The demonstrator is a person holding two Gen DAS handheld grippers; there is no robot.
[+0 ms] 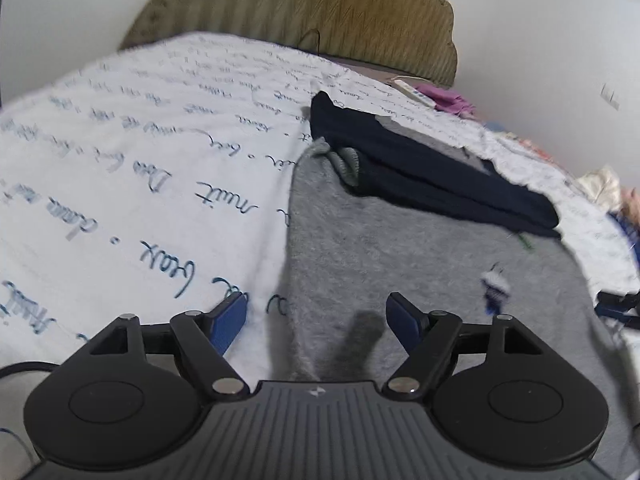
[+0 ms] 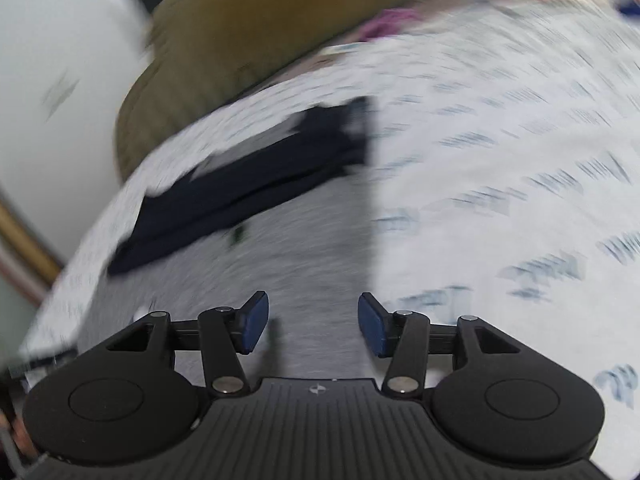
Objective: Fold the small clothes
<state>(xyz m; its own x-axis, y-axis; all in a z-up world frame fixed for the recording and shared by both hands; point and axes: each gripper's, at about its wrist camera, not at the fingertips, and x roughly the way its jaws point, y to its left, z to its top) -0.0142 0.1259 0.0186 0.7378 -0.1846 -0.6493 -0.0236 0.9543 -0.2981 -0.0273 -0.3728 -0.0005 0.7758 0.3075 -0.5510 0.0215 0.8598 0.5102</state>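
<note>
Two grippers: I have both over the bed, each with its blue pads spread apart and nothing between them.
Left gripper [image 1: 316,322]: wide open above the left edge of the grey garment [image 1: 420,280]; its left pad sits over the bedsheet [image 1: 140,140], its right pad over the grey cloth. I cannot tell whether the pads touch the fabric.
Right gripper [image 2: 313,330]: open, holding nothing, over the near end of the grey garment [image 2: 304,248]; this view is heavily blurred.
Grey garment: lies flat on the bed, running away from both grippers, with a small blue and white mark near its right side in the left wrist view.
Dark navy garment [image 1: 432,172]: folded, lying across the far end of the grey one and touching it; I see it in the right wrist view too [image 2: 248,180].
Bedsheet: white with blue handwriting print.
Headboard [image 1: 320,4]: olive, padded, beyond the far edge of the bed.
Purple cloth [image 1: 452,98]: at the far right of the bed, near the headboard.
</note>
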